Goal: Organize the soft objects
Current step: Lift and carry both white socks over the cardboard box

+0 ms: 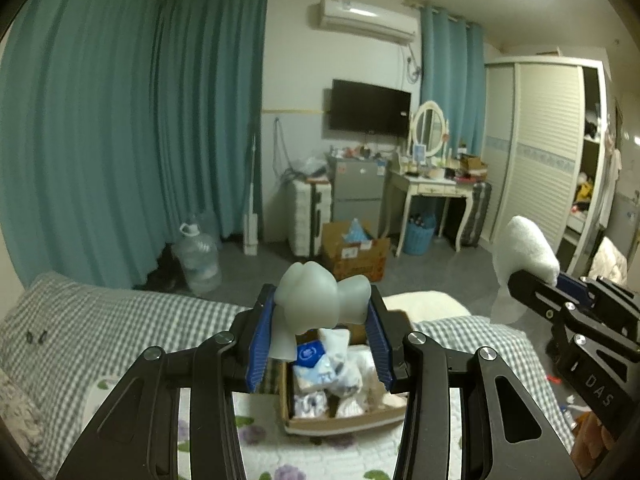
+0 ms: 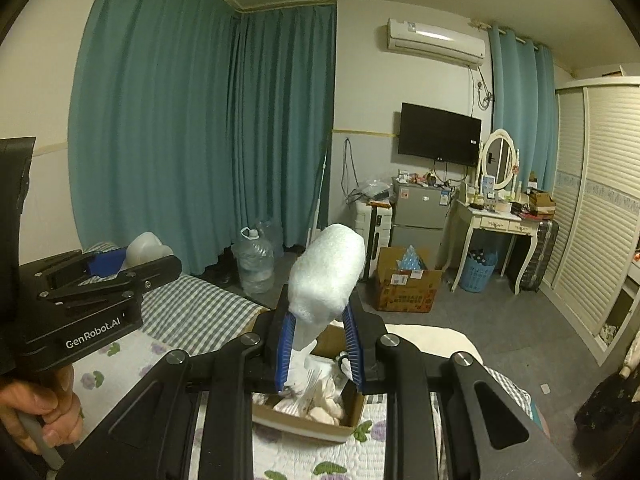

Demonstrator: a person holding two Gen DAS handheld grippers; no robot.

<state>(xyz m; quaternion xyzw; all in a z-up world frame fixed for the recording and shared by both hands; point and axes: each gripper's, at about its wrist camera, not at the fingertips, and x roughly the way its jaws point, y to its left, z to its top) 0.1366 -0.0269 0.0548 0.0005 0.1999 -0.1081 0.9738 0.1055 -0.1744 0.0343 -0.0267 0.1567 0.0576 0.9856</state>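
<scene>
My left gripper point(image 1: 322, 312) is shut on a pale grey squishy lump point(image 1: 316, 298) and holds it in the air above an open cardboard box point(image 1: 344, 420) of soft packets on the bed. My right gripper point(image 2: 318, 320) is shut on a white foam roll point(image 2: 326, 272), held above the same box point(image 2: 304, 424). The right gripper with its foam roll point(image 1: 528, 248) shows at the right of the left wrist view. The left gripper with the lump point(image 2: 144, 250) shows at the left of the right wrist view.
The box sits on a flowered quilt point(image 2: 120, 368) over a checked bedsheet point(image 1: 120, 320). Beyond the bed stand a water jug point(image 1: 198, 256), a second cardboard box point(image 1: 354, 250), a small fridge point(image 1: 356, 192), a dressing table point(image 1: 432, 188) and a wardrobe point(image 1: 544, 152).
</scene>
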